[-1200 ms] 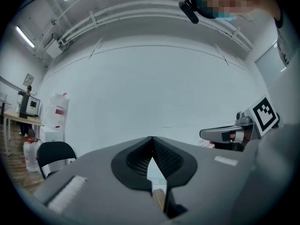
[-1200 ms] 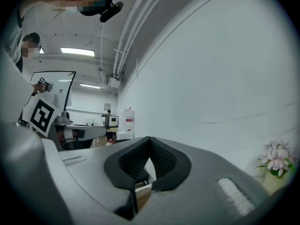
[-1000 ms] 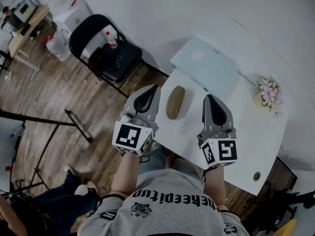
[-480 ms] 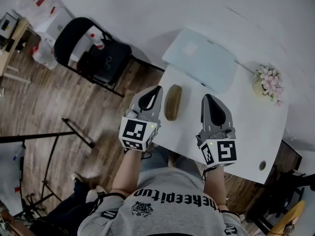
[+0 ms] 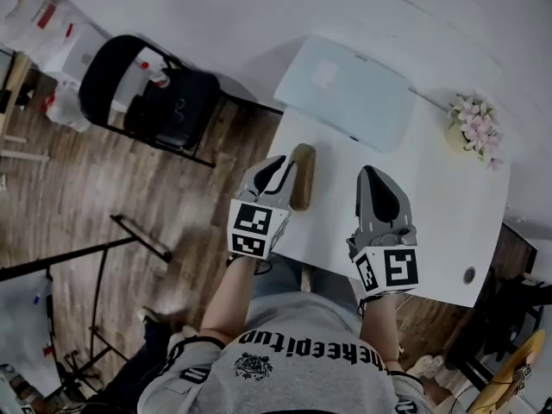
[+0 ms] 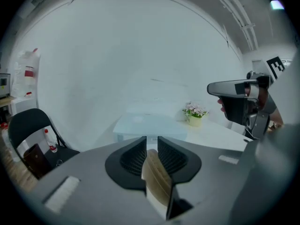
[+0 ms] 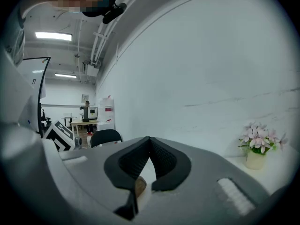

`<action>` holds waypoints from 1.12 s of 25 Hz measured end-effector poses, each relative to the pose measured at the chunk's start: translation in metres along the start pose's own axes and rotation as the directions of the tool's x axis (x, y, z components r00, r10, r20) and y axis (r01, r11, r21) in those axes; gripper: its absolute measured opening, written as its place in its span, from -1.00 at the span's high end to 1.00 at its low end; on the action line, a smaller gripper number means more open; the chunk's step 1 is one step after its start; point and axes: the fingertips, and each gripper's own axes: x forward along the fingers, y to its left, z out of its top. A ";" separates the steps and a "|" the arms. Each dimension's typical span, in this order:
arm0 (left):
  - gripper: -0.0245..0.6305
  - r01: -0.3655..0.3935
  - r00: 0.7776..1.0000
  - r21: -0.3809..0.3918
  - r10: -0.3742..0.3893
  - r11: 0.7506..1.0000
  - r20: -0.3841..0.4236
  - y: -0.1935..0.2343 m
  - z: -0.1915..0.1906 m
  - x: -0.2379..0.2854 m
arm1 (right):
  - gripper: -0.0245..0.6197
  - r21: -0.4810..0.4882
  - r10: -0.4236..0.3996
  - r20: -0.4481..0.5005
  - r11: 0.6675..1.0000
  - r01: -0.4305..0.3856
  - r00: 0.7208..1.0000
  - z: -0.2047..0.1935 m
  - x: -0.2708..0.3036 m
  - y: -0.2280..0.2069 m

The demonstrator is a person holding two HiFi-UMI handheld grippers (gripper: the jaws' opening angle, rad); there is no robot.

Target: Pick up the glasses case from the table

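The glasses case (image 5: 303, 178), tan and oblong, lies near the left edge of the white table (image 5: 448, 222). My left gripper (image 5: 283, 164) is low at the case's left side, its tips level with the case's far half. In the left gripper view the jaws of that gripper (image 6: 151, 139) are opening, a narrow gap between them; the case (image 6: 157, 182) shows through the gap, and the pads do not press on it. My right gripper (image 5: 369, 172) hovers over the table to the right of the case, shut and holding nothing (image 7: 149, 138).
A pale blue closed laptop (image 5: 345, 93) lies at the table's far side. A small pot of pink flowers (image 5: 477, 132) stands at the far right. A black chair (image 5: 147, 93) with a bag stands on the wooden floor to the left.
My left gripper has come down and in toward the case's left side, and its jaws have parted a little. The right gripper has sunk slightly.
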 end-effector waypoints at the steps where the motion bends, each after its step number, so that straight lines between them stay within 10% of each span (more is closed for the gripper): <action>1: 0.62 0.007 1.000 -0.004 -0.007 1.000 -0.016 -0.001 -0.004 0.003 | 0.91 0.002 -0.007 -0.002 1.000 0.007 1.000 -0.001 -0.001 -0.001; 28: 0.03 0.042 0.958 -0.054 -0.055 0.998 -0.280 -0.012 -0.063 0.054 | 0.91 0.007 -0.202 -0.065 0.979 0.203 0.977 -0.018 -0.033 -0.042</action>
